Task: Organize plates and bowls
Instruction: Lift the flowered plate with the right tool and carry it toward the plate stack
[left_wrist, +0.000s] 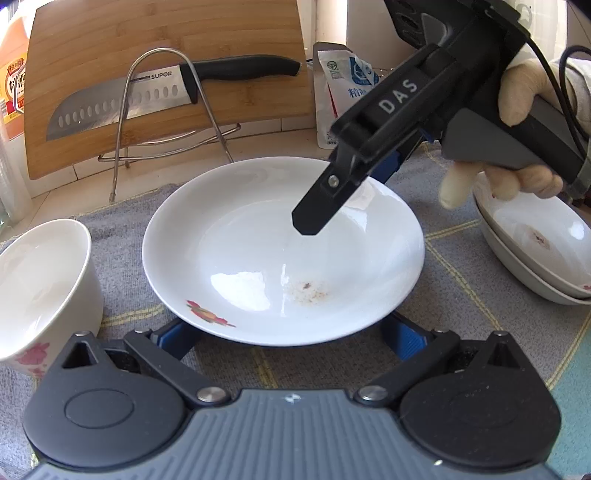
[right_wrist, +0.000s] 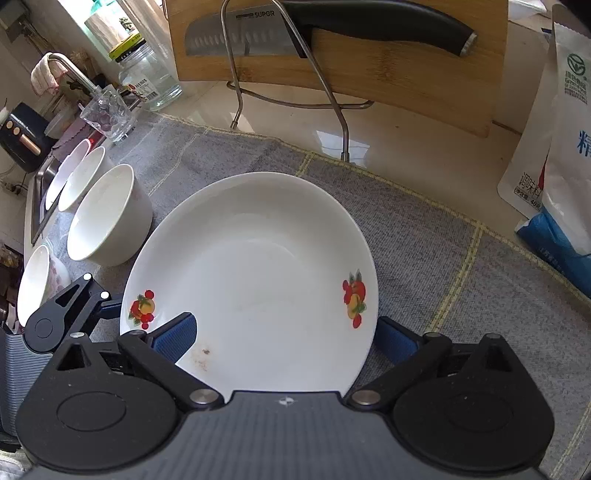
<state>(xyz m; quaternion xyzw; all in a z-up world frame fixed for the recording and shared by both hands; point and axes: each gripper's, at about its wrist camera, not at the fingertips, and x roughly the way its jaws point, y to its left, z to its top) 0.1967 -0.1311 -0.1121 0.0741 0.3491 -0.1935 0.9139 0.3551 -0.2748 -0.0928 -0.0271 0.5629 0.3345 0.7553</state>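
- the white plate (left_wrist: 282, 251) sits mid-frame in the left wrist view, on the grey checked cloth (left_wrist: 458, 266); it looks raised a little at its right edge, though i can't be sure.
- the right gripper (right_wrist: 286, 334) has its blue pads spread wide; the left pad lies over the plate's inner face near the rim, the right pad shows beyond the outer edge, so the rim runs between them. whether either pad touches i cannot tell.
- the left gripper (left_wrist: 291, 334) is also spread, both pads at the plate's near rim, low in the frame, apparently under it.
- stacked plates (left_wrist: 543, 254) wait at the right edge; a white bowl (left_wrist: 44, 288) stands at the left.
- my guess: the plate goes rightward onto that stack, so the right hand (left_wrist: 517, 110) is nearer.
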